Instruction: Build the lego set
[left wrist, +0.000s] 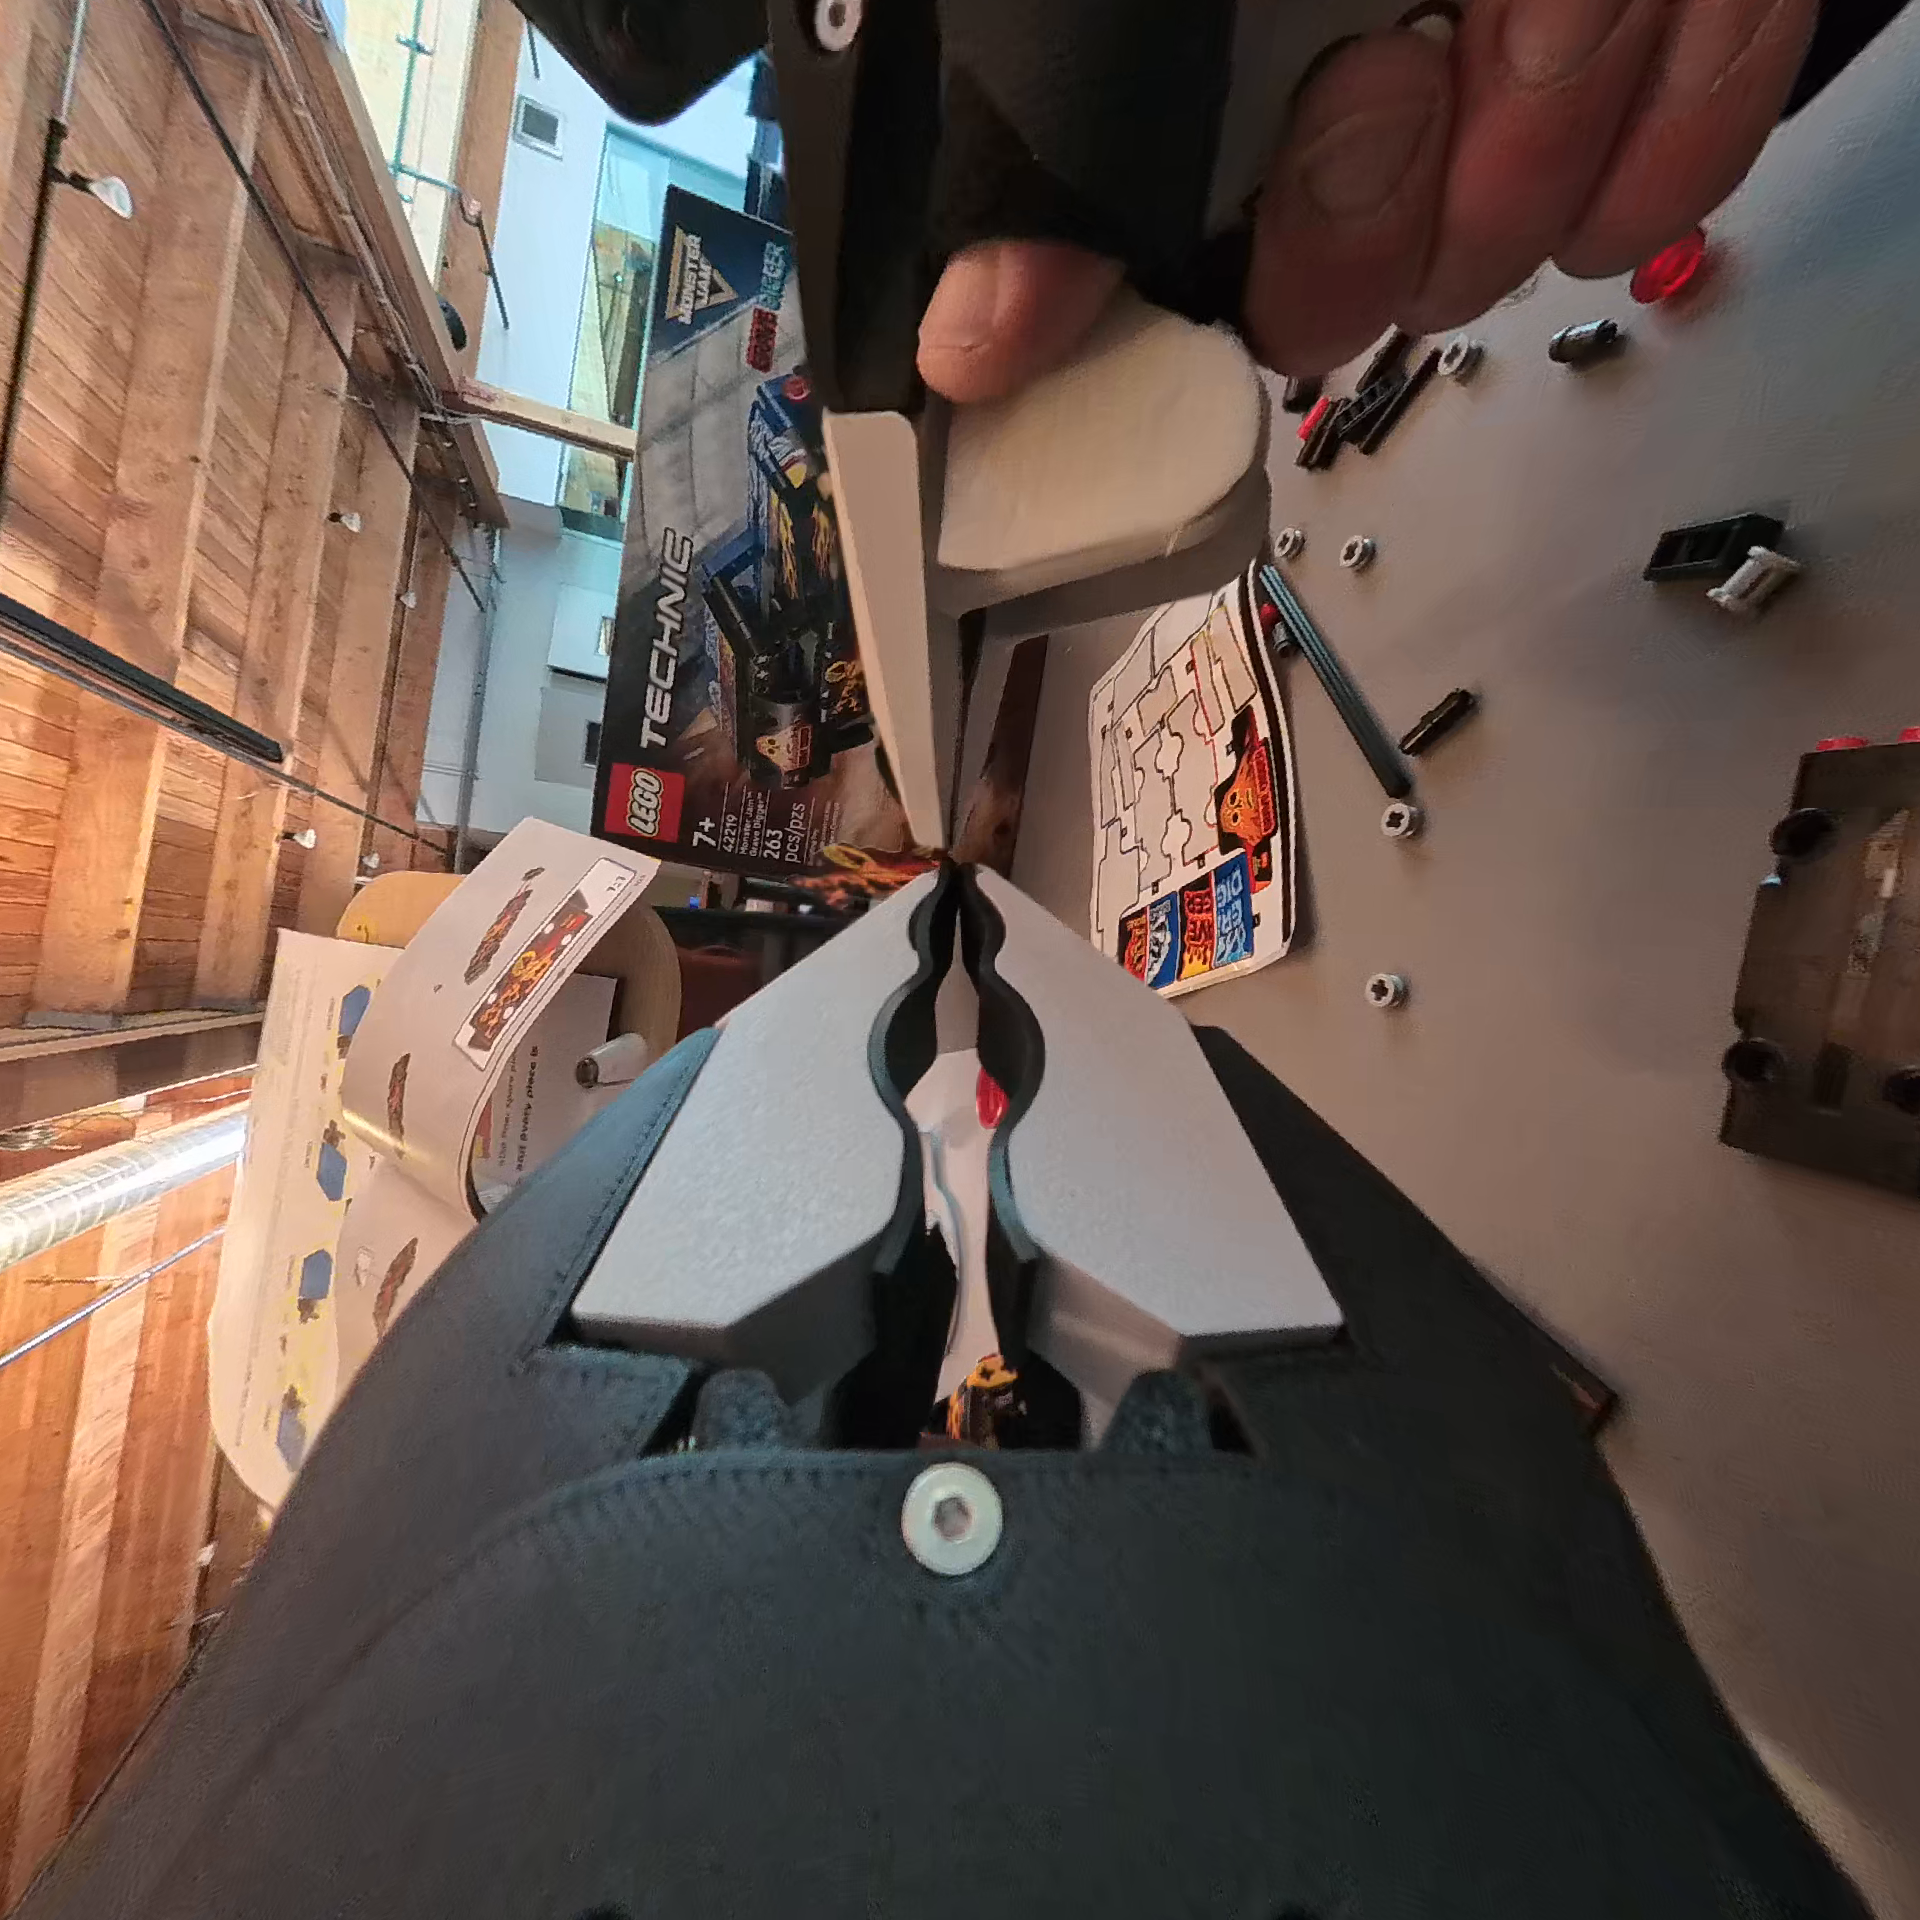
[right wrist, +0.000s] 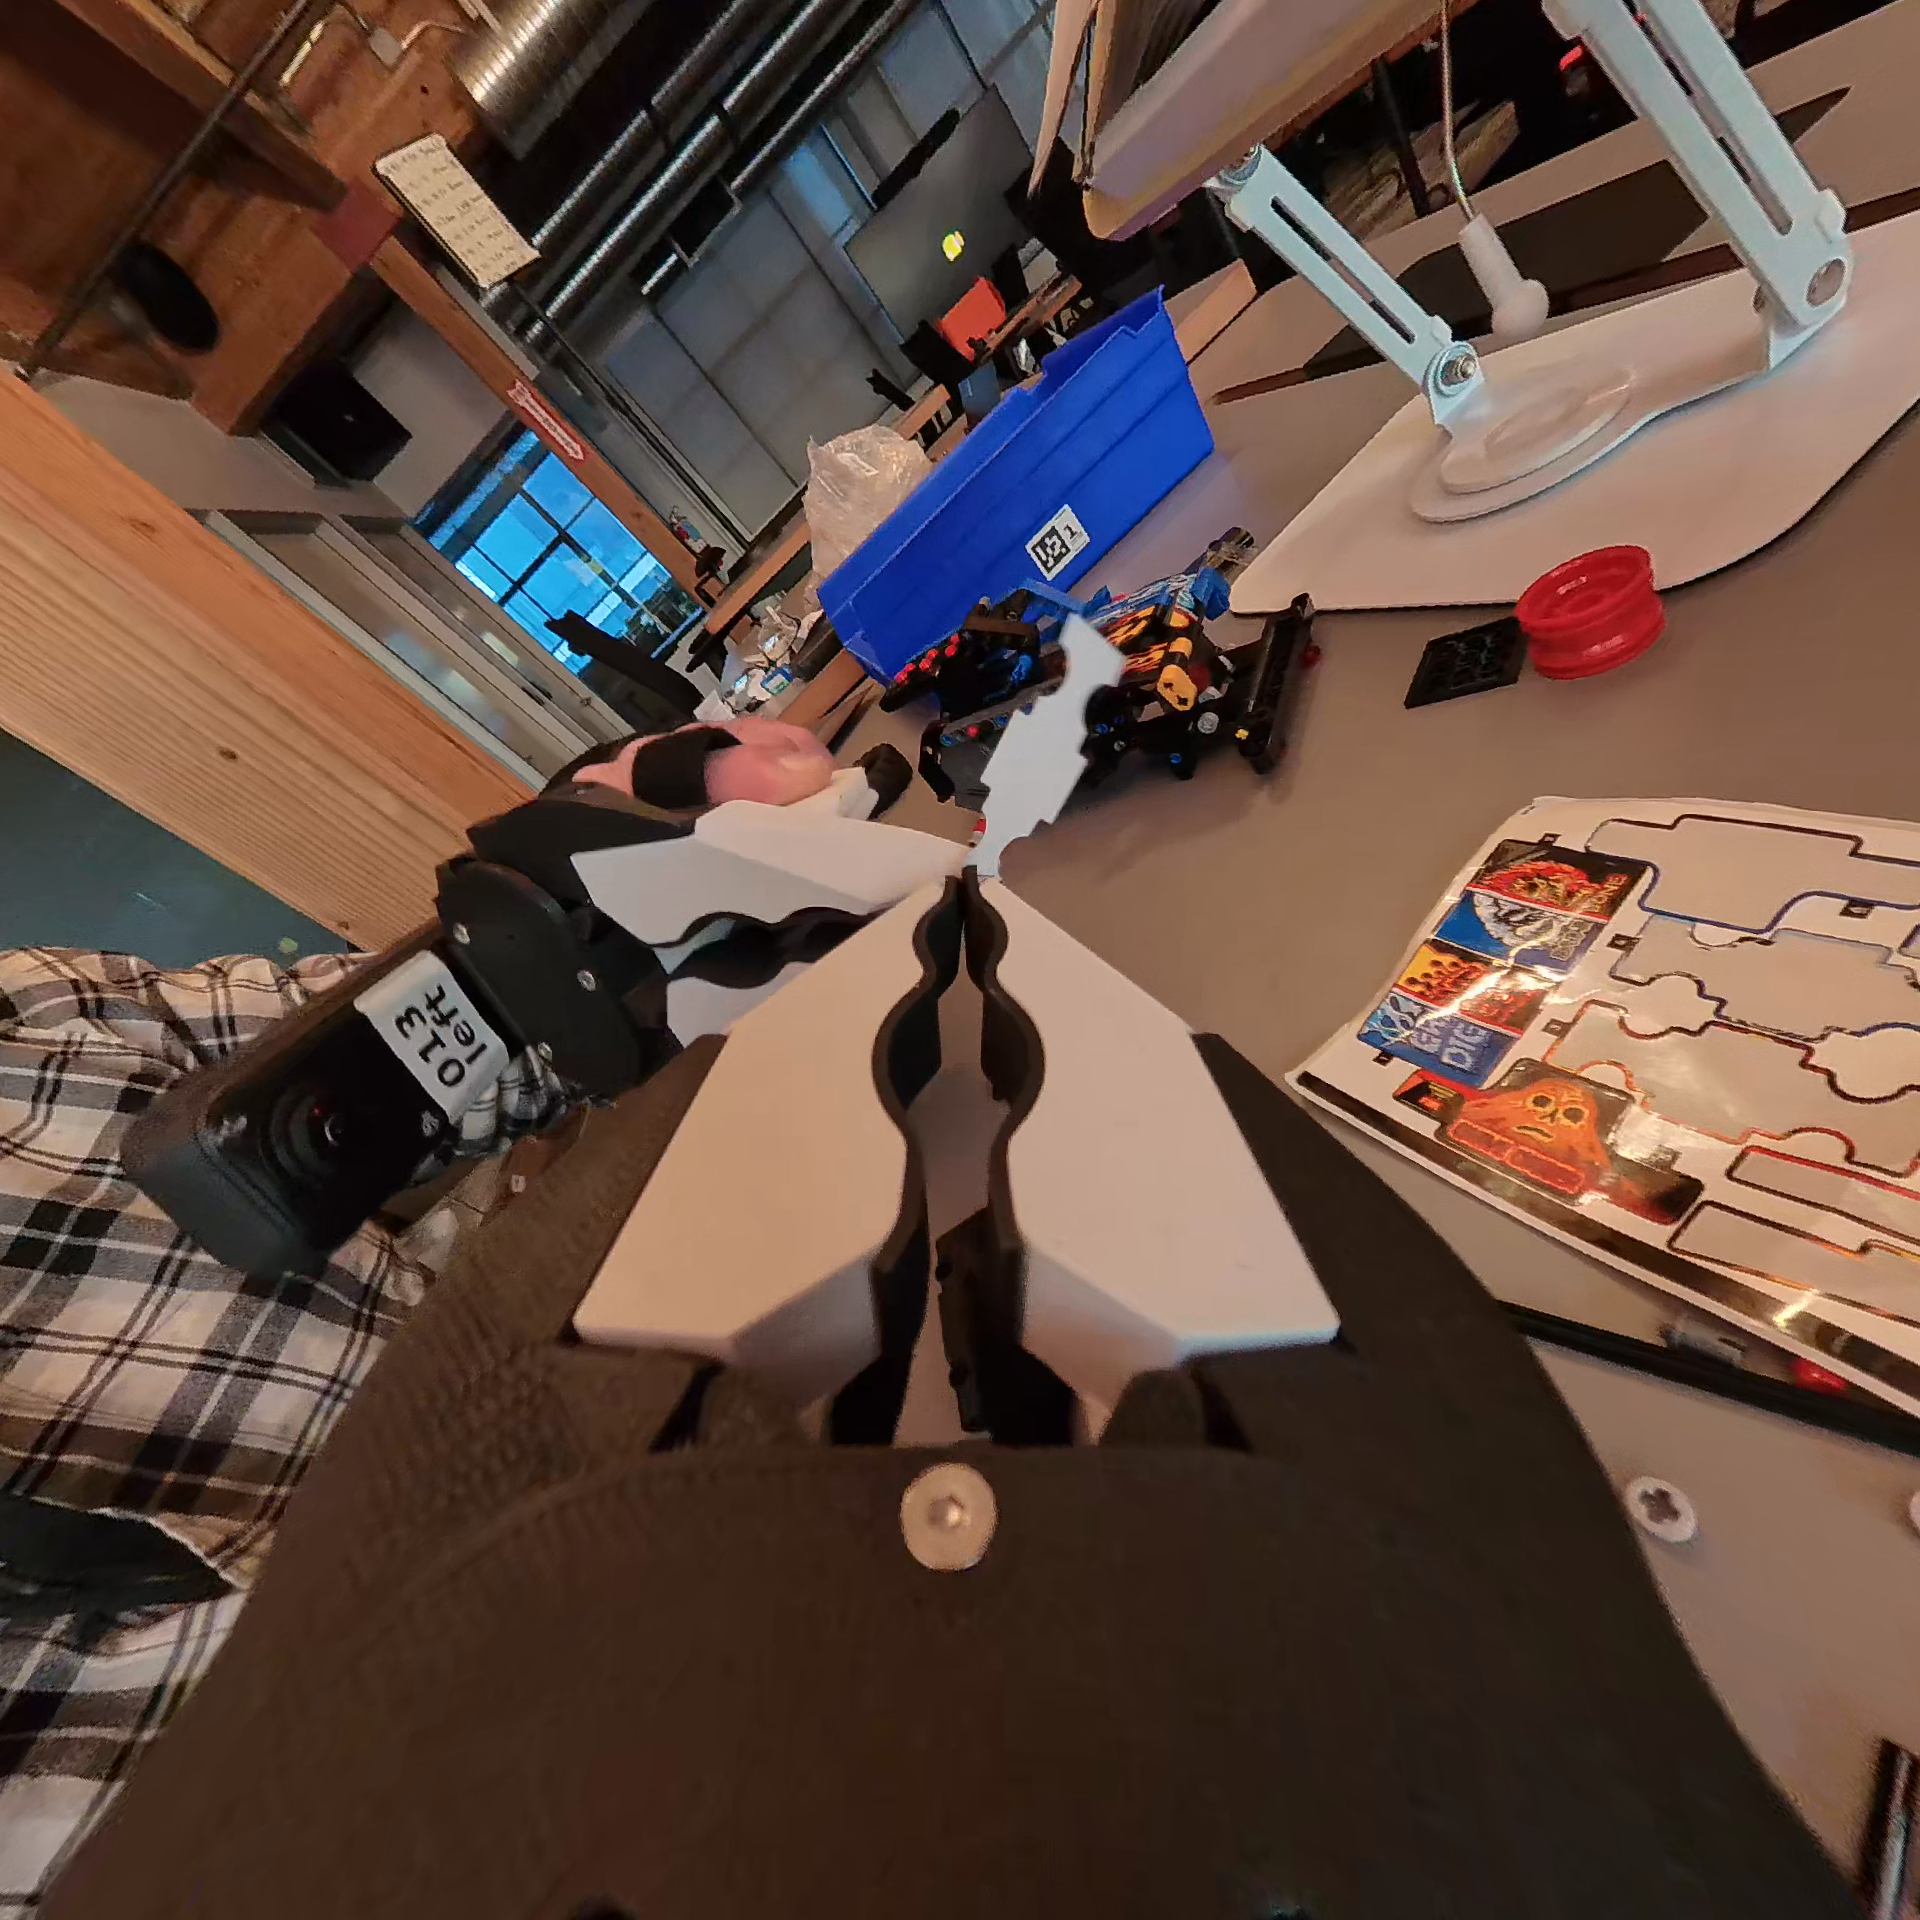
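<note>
A small sticker (right wrist: 1049,748), its white jagged back toward me, stands in the air over the grey table (right wrist: 1299,883). My left gripper (left wrist: 958,878) is shut on the sticker's lower end. It comes in from the left in the right wrist view (right wrist: 961,844). My right gripper (right wrist: 964,883) is shut, tip to tip with the left one, and pinches the same end of the sticker. It comes down from the top in the left wrist view (left wrist: 940,826). There the sticker (left wrist: 1003,727) shows edge-on as a brown strip. The partly built black, blue and yellow lego truck (right wrist: 1143,675) stands on the table behind.
The sticker sheet (right wrist: 1662,1039) lies to the right, with loose pins, axles and small black pieces (left wrist: 1714,551) around it. A red wheel (right wrist: 1590,613), a black plate (right wrist: 1470,670), a blue bin (right wrist: 1018,520) and a white stand (right wrist: 1507,416) stand farther back. The set's box (left wrist: 717,623) and open booklet (left wrist: 416,1039) are beyond. Less than 4 cm separates the two grippers' tips.
</note>
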Tool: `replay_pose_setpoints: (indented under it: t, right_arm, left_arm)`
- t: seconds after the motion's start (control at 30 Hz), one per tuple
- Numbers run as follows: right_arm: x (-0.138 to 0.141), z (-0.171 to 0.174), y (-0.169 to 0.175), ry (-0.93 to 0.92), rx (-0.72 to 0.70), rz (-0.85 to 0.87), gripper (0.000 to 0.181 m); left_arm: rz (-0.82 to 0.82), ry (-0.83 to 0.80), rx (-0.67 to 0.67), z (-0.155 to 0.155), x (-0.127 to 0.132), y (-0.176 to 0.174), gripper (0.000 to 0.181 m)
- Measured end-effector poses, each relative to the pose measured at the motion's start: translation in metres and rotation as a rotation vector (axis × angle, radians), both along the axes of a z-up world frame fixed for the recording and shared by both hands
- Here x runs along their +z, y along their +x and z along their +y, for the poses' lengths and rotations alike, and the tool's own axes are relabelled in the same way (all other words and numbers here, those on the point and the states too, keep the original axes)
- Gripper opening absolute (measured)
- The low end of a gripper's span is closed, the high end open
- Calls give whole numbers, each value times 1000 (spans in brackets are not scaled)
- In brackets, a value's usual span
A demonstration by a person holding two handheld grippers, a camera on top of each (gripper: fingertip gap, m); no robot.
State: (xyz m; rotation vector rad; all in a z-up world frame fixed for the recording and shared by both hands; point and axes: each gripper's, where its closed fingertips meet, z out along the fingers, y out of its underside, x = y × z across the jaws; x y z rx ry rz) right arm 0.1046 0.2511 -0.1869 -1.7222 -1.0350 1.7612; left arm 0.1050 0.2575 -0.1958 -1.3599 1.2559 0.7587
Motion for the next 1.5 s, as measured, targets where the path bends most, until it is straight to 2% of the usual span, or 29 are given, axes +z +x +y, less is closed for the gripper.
replay_pose_setpoints:
  t: [0.07,0.13,0.3,0.43,0.57,0.77,0.9,1.03,1.27,1.33,1.5]
  right_arm:
    - [-2,1,2,34,0,-20,0]
    - [-3,-1,4,78,14,-43,0]
    - [-4,-9,10,166,64,-76,0]
    - [-11,-16,14,216,122,-125,0]
    - [-25,-32,24,244,227,-193,0]
    - [-46,-52,34,241,362,-270,0]
    - [-46,-55,34,253,373,-268,0]
    - [-44,-54,36,256,367,-259,0]
    - [-37,-42,35,255,294,-222,0]
    - [-32,-34,36,249,249,-204,12]
    - [-23,-26,36,208,196,-154,20]
  left_arm:
    - [-38,-30,-31,-2,1,1,2]
    - [-93,-64,-62,-5,5,0,13]
    - [-303,-289,-134,-16,1,-9,39]
    - [-489,-458,-171,-20,-1,-13,44]
    - [-554,-612,-215,-32,-8,-12,49]
    - [-627,-826,-295,-53,-23,3,35]
    - [-650,-912,-310,-57,-35,8,22]
    - [-726,-958,-341,-59,-31,11,0]
    - [-832,-1017,-350,-57,-27,12,0]
    - [-881,-1017,-342,-54,-23,11,0]
    - [-1004,-1024,-355,-48,-11,7,0]
